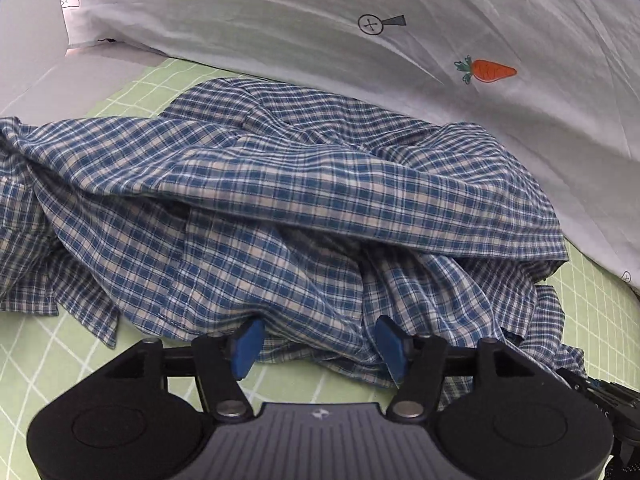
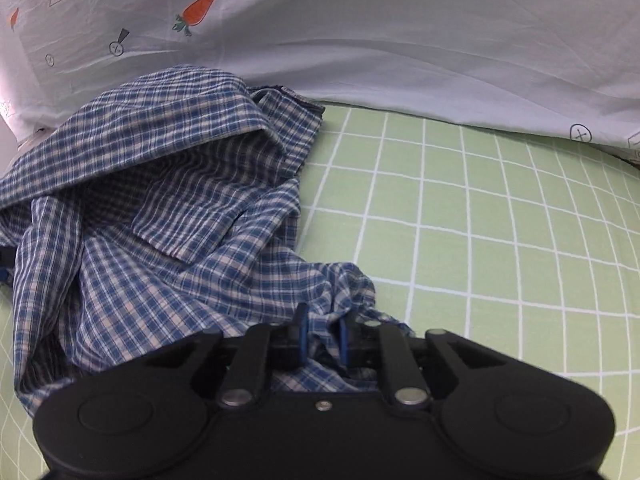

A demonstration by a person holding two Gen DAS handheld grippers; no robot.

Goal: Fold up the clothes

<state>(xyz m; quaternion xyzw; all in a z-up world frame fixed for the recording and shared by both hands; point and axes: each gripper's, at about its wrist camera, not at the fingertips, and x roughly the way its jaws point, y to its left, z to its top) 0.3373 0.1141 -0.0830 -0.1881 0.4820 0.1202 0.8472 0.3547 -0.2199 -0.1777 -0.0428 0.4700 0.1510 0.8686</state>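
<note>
While right tool [image 2: 322,338] pinches plaid shirt [image 2: 160,216], left tool [image 1: 318,346] gapes; sheet [image 2: 400,40] reads (perhaps) "LOOK HERE".

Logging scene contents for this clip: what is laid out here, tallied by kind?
Plaid shirts: 1, the crumpled blue plaid shirt
Green grid sheets: 1, the green grid sheet under it
White printed cloths: 1, the white carrot-print cloth behind
Hand-held tools: 2, the left tool open, the right tool closed on shirt fabric
Total: 5
</note>
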